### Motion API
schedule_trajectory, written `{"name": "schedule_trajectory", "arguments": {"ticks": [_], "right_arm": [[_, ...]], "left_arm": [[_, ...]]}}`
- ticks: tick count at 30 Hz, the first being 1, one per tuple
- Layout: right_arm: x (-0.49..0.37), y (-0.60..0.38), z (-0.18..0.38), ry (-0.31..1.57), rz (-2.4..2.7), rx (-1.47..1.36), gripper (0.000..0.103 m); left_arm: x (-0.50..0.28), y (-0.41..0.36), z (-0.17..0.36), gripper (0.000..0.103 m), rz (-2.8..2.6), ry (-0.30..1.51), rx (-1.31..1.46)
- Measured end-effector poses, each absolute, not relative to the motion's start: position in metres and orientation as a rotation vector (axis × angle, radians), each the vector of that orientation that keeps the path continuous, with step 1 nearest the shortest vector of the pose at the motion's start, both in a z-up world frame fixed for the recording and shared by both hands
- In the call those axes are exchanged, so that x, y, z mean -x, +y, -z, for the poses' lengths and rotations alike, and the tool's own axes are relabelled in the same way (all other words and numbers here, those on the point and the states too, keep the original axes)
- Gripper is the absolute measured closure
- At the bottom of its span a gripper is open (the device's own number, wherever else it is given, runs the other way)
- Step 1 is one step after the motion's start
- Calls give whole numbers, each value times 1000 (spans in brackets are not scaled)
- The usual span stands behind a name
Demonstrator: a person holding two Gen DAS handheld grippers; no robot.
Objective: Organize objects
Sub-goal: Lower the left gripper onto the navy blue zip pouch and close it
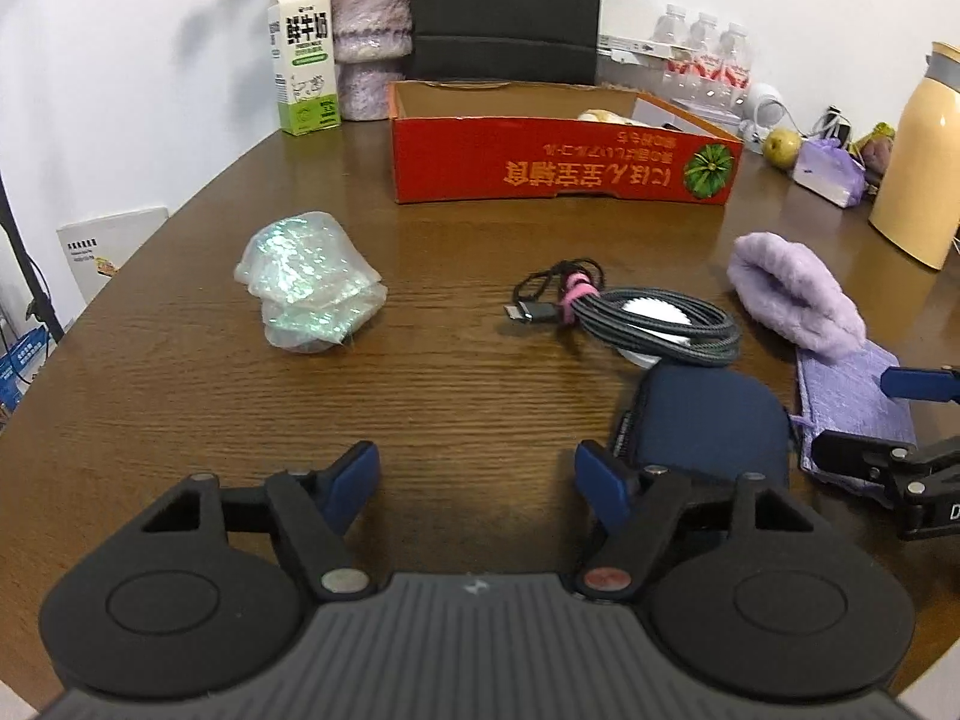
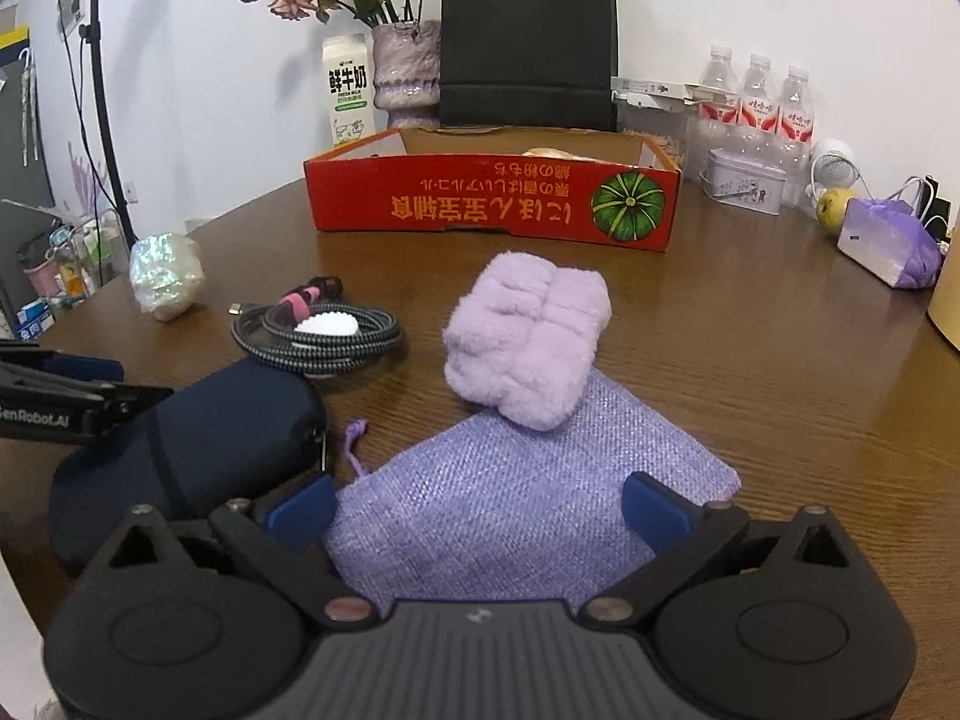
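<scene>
Left gripper (image 1: 477, 474) is angled downward over the wooden table (image 1: 180, 420), low above its near edge, jaws standing apart with only bare tabletop between the blue pads; nothing is held. Its right-hand pad sits just beside the dark navy pouch (image 1: 708, 414), which lies flat on the table. Right gripper (image 2: 480, 507) is likewise pitched down, jaws spread wide, straddling the near end of the lilac woven drawstring bag (image 2: 516, 504); the pads flank the fabric without visibly pressing on it. A fluffy lilac bundle (image 2: 528, 336) rests on the far end of that bag. The coiled braided cable (image 1: 648, 324), bound with a pink tie, lies beyond the pouch, around a white disc. An iridescent wrapped object (image 1: 309, 282) stands well apart to the left. The red cardboard box (image 1: 564, 162) sits open at the far side of the table.
</scene>
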State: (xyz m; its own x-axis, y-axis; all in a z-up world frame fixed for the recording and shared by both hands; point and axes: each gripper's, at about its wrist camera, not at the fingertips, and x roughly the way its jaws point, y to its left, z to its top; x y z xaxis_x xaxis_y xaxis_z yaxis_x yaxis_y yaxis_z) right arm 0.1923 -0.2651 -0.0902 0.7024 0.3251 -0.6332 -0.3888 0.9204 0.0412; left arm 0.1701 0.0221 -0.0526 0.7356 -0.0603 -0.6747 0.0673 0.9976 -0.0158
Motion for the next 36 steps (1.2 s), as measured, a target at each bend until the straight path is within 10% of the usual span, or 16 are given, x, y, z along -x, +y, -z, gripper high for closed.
{"name": "schedule_trajectory", "arguments": {"ticks": [9, 36], "right_arm": [[-179, -291, 88, 703, -423, 131, 1], [-173, -299, 93, 652, -446, 128, 1]], "left_arm": [[-158, 8, 42, 0, 104, 715, -19], [-173, -69, 57, 0, 139, 836, -73]]}}
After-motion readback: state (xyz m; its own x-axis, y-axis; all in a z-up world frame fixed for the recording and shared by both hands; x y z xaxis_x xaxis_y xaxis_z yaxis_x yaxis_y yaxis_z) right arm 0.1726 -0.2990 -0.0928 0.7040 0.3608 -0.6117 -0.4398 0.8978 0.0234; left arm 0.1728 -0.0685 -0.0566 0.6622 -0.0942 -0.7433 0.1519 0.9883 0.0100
